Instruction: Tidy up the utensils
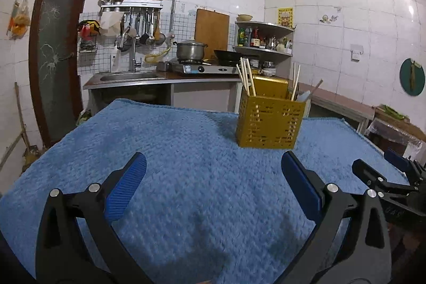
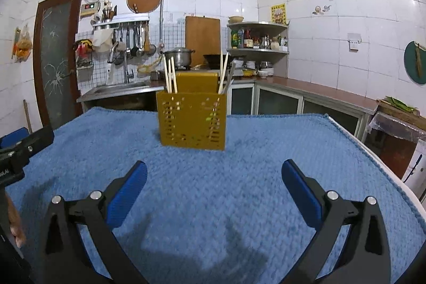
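Note:
A gold perforated utensil holder (image 1: 269, 121) (image 2: 192, 120) stands upright on the blue towel (image 1: 173, 156) (image 2: 253, 164) that covers the table. Pale chopsticks (image 1: 246, 77) (image 2: 170, 75) stick up from its left side, and more chopsticks and a grey utensil (image 1: 295, 83) (image 2: 226, 73) from its right side. My left gripper (image 1: 213, 164) is open above the towel, short of the holder and to its left, with nothing between its blue pads. My right gripper (image 2: 214, 172) is open too, empty, facing the holder from a little nearer than the towel's middle.
The right gripper's body (image 1: 386, 182) shows at the right edge of the left wrist view; the left gripper's body (image 2: 21, 151) and a hand show at the left edge of the right wrist view. Behind the table are a sink (image 1: 127, 76), a stove with a pot (image 1: 190, 51) and a corner shelf (image 1: 263, 36).

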`<action>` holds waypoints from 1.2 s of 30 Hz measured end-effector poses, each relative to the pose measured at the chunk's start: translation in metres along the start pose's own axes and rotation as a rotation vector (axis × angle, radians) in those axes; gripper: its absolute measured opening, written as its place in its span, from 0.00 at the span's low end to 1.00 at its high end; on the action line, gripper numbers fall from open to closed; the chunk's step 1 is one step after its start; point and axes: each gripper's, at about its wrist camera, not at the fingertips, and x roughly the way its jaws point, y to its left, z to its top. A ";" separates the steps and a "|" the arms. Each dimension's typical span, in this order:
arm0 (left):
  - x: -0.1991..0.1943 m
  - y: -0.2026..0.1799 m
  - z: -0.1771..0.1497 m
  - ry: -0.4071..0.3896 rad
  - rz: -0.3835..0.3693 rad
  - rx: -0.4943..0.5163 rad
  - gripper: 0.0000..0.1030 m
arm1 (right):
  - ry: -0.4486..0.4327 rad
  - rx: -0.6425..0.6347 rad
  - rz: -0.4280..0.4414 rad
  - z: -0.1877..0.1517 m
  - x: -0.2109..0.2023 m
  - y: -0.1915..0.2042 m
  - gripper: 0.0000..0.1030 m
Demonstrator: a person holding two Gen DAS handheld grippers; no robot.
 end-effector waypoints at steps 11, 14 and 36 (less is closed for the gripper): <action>0.010 -0.011 -0.017 0.035 0.031 0.063 0.95 | -0.007 -0.004 -0.045 -0.018 0.000 0.000 0.96; 0.012 -0.016 -0.017 0.028 0.056 0.085 0.95 | -0.006 0.004 -0.046 -0.017 0.002 -0.002 0.96; 0.014 -0.022 -0.020 0.029 0.079 0.145 0.95 | -0.002 0.006 -0.054 -0.019 0.002 0.001 0.96</action>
